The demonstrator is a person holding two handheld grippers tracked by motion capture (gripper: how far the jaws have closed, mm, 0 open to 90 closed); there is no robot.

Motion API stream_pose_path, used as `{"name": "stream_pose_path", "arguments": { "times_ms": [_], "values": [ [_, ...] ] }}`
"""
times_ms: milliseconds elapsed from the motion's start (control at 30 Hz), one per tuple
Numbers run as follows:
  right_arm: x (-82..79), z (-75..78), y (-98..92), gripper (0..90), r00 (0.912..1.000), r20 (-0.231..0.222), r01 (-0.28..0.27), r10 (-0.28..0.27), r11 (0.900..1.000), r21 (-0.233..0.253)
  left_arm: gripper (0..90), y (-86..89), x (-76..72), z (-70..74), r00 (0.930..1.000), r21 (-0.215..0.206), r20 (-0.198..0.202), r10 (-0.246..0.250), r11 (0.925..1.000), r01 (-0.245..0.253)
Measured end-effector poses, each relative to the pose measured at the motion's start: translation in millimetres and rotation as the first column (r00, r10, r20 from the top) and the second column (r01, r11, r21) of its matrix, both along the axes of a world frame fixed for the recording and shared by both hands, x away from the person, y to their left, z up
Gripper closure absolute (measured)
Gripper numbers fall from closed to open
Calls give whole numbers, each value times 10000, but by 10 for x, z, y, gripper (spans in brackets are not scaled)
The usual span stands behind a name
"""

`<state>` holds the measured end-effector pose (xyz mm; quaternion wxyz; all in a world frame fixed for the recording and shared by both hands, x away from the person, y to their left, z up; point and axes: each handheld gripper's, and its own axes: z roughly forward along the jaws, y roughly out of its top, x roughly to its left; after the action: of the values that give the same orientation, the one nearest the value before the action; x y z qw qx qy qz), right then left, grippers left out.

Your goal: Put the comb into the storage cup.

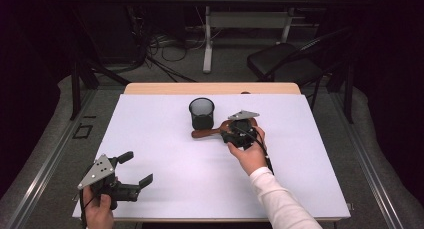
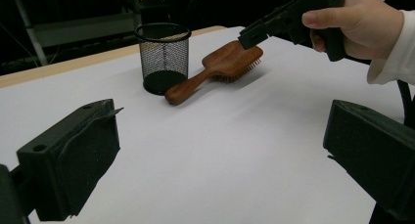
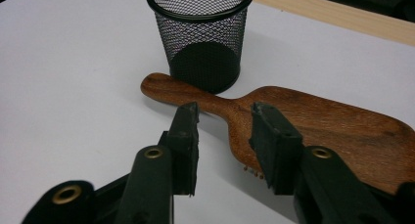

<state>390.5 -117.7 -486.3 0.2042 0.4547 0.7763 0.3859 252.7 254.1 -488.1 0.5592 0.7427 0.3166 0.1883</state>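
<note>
A wooden hairbrush (image 1: 207,133) lies bristles down on the white table (image 1: 310,159), its handle end touching a black mesh cup (image 1: 201,113). My right gripper (image 1: 230,135) hovers over the brush's neck. In the right gripper view the gripper (image 3: 227,123) is open, its jaws either side of the spot where the hairbrush (image 3: 313,121) narrows, with the cup (image 3: 203,35) just beyond. My left gripper (image 1: 136,168) is open and holds nothing near the front left corner. The left gripper view (image 2: 220,150) shows the hairbrush (image 2: 215,67), the cup (image 2: 163,57) and the right gripper (image 2: 252,35) farther off.
A bare wooden strip (image 1: 210,88) runs along the table's far edge. Beyond it stand a black chair (image 1: 285,59) and another table's white legs (image 1: 207,39), with cables on the floor. White tabletop stretches between the two grippers.
</note>
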Motion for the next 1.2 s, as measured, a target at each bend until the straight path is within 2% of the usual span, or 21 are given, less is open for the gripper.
{"name": "stream_pose_path", "arguments": {
  "times_ms": [33,100,133,167,233,333,733,833,1000,1133,1200],
  "values": [
    [20,-11,11,679,9999,-150,34,-34,10000,31,2,0,0,-1,10000,3,7,-8,10000,8],
    [43,-27,20,695,9999,-128,31,-32,10000,-52,2,-1,0,-1,10000,-9,6,-20,10000,20],
    [78,-48,42,749,9997,-217,119,-123,9997,-215,2,-1,1,-2,10000,-25,16,-17,10000,17],
    [78,-48,42,749,9997,-217,119,-123,9997,-215,2,-1,1,-2,10000,-25,16,-17,10000,17],
    [131,-83,76,833,9997,-160,152,-158,9993,-329,2,-5,6,-8,10000,-11,-6,-36,10000,36],
    [191,-117,106,899,9996,-210,173,-180,9992,-366,2,-9,7,-11,10000,26,-9,-47,10000,47],
    [477,-201,150,900,9988,-303,383,-388,9991,-170,2,-28,25,-29,9998,57,-41,-218,9997,219],
    [587,-293,123,900,9970,-639,442,-437,9990,73,2,-38,35,-43,9997,94,-98,-228,9997,228],
    [678,-404,120,900,9957,-791,483,-481,9988,16,2,-43,51,-52,9995,81,-177,-260,9996,261],
    [705,-419,150,900,9959,-772,480,-476,9988,44,2,-45,63,-64,9996,109,-228,-181,9998,184],
    [738,-433,195,900,9962,-756,425,-431,9990,-102,2,-42,75,-76,9994,33,-246,-243,9997,244]
  ]
}}
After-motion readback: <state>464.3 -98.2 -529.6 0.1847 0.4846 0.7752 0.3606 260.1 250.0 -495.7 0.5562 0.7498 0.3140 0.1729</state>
